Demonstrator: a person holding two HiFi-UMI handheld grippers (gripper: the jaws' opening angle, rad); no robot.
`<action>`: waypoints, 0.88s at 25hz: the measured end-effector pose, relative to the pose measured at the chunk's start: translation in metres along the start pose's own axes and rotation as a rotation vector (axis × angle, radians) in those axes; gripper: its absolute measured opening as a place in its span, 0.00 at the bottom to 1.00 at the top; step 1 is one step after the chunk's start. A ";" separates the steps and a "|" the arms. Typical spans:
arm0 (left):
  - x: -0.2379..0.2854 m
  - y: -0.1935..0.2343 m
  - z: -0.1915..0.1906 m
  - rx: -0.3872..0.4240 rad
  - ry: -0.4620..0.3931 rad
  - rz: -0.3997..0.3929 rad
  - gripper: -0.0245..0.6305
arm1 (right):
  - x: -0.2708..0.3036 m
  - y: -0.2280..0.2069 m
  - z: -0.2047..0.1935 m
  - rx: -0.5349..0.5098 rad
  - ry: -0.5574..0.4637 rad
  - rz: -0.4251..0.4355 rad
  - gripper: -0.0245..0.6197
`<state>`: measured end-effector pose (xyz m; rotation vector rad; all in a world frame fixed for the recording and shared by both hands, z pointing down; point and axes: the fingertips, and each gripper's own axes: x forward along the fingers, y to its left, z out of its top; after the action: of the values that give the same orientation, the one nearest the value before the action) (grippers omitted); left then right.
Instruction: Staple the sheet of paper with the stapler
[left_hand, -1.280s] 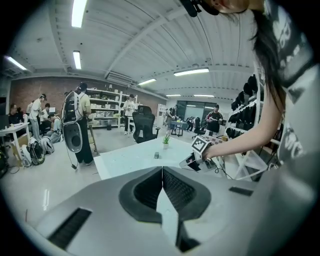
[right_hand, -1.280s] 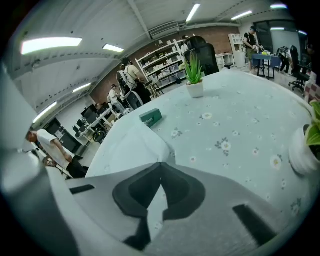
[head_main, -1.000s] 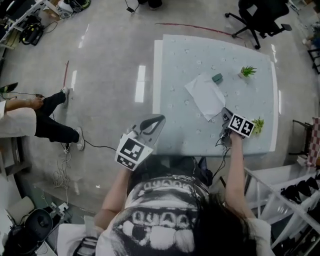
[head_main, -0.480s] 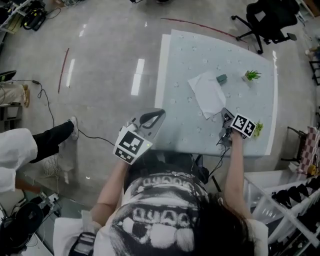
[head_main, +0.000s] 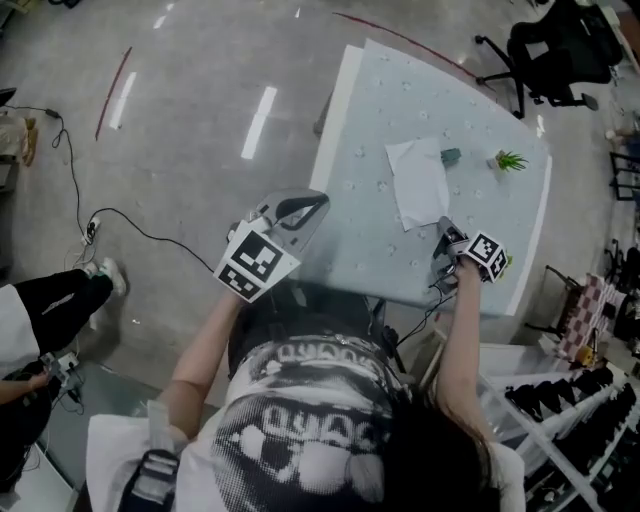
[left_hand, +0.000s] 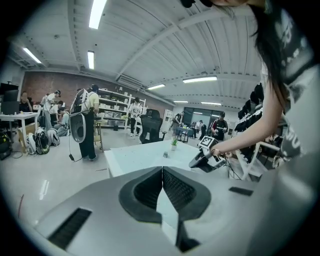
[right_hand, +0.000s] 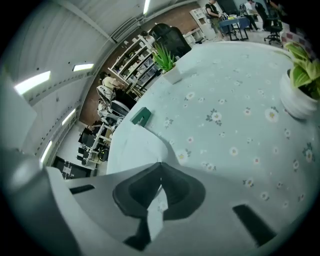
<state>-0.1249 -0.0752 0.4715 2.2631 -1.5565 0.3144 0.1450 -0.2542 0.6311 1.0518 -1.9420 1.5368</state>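
Observation:
A white sheet of paper (head_main: 418, 180) lies on the flowered table (head_main: 370, 120), and it also shows in the right gripper view (right_hand: 131, 145). A small green stapler (head_main: 451, 156) (right_hand: 140, 116) sits at the sheet's far edge. My right gripper (head_main: 441, 228) (right_hand: 160, 163) is shut with nothing between its jaws. It points down at the sheet's near corner, and I cannot tell whether it touches. My left gripper (head_main: 320, 200) (left_hand: 162, 169) is shut and empty, held in the air off the table's near left corner. From there the right gripper (left_hand: 200, 162) is in sight.
One small potted plant (head_main: 510, 160) (right_hand: 167, 62) stands beyond the stapler and another (right_hand: 302, 87) close to my right gripper. A black office chair (head_main: 560, 50) is behind the table. A white rack (head_main: 560, 400) stands at the right. Cables (head_main: 120, 220) and a person's leg (head_main: 60, 295) are on the floor at the left.
The head view has swung, so the table sits further right. My left gripper has drifted slightly toward the table corner. My right gripper has rolled a little beside the sheet's near corner.

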 end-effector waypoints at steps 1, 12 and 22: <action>-0.001 0.003 -0.001 -0.001 -0.003 0.003 0.04 | 0.000 -0.001 -0.001 0.020 0.000 0.002 0.05; -0.017 0.034 -0.013 -0.041 -0.012 0.062 0.04 | -0.002 -0.010 0.019 0.090 -0.093 -0.047 0.05; 0.006 0.020 -0.012 0.009 0.028 -0.053 0.04 | -0.011 -0.010 0.027 -0.068 -0.145 -0.073 0.10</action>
<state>-0.1405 -0.0817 0.4882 2.2926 -1.4818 0.3376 0.1626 -0.2777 0.6215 1.2210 -2.0127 1.3798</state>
